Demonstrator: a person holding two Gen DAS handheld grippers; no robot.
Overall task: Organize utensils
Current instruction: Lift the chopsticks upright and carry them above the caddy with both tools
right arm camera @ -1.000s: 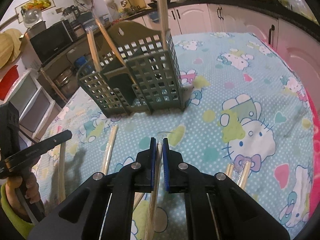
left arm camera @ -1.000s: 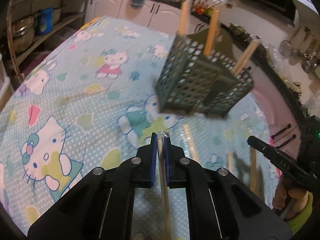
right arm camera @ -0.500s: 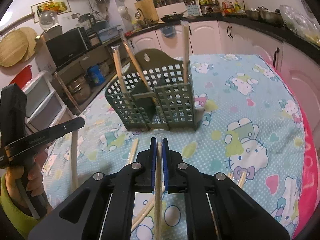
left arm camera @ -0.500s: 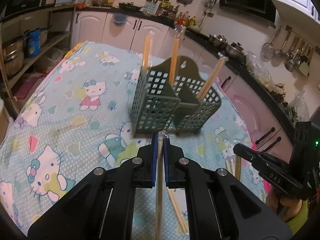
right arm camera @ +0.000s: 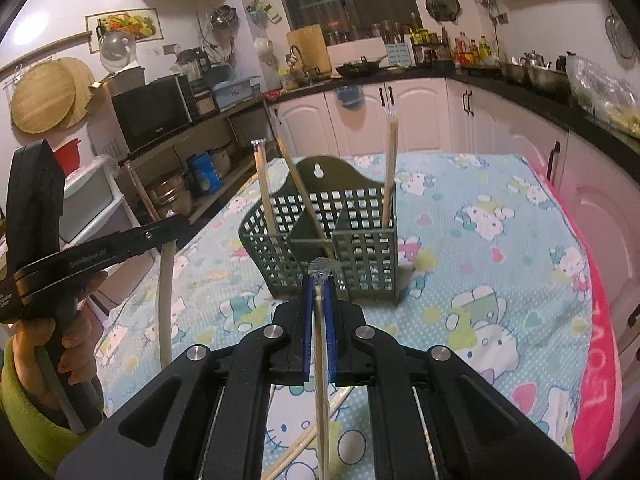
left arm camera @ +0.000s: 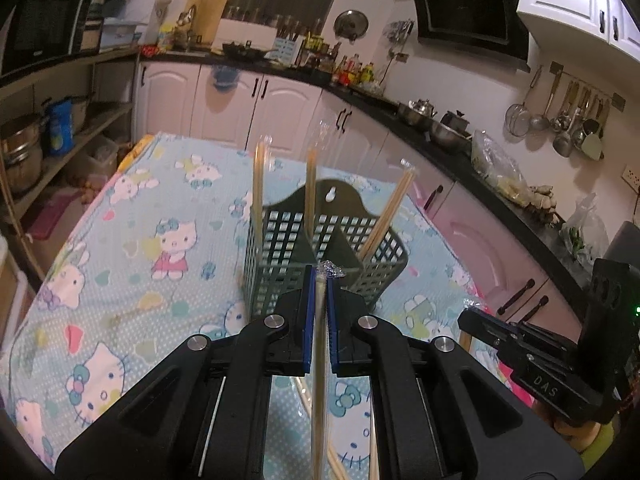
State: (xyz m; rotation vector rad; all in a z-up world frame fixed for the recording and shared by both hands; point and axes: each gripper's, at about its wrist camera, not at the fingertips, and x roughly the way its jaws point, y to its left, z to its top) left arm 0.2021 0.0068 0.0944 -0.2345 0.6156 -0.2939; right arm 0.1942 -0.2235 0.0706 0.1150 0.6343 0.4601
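Left wrist view: the left gripper [left arm camera: 318,280] has its blue-padded jaws closed on a wrapped pair of chopsticks [left arm camera: 319,380], which runs straight back between the fingers to the bottom of the picture, its crinkled plastic tip poking out just past the pads. Beyond the tip stands a dark green lattice utensil holder [left arm camera: 324,248] on a table covered with a light blue cartoon-cat tablecloth [left arm camera: 132,264], toward the table's far edge and right of its middle. 3 wrapped chopstick pairs stand in the holder: 1 upright at its left side [left arm camera: 259,188], 1 upright near the middle divider [left arm camera: 310,192], 1 leaning right out of the right compartment [left arm camera: 390,212]. More chopsticks lie loose on the cloth [left arm camera: 316,424] under the gripper near the table's near edge. At the right edge the right gripper [left arm camera: 466,320] comes in from the side; a pale stick hangs just below its tip.

Right wrist view: the right gripper [right arm camera: 319,286] is clamped on its own wrapped chopstick pair [right arm camera: 321,384], the wrapper end bunched at the fingertips. The holder [right arm camera: 332,244] sits ahead near the middle of the table, with 2 pairs in its left part, 1 upright [right arm camera: 264,188] and 1 tilted [right arm camera: 298,184], and 1 [right arm camera: 390,176] in the right compartment. The tablecloth [right arm camera: 480,248] has a pink border along the right edge. At left, a hand [right arm camera: 68,344] in a green sleeve holds the left gripper [right arm camera: 182,224], whose tip pinches a pale chopstick pair [right arm camera: 166,296] hanging downward. Loose chopsticks lie on the cloth [right arm camera: 308,436] by the near edge.
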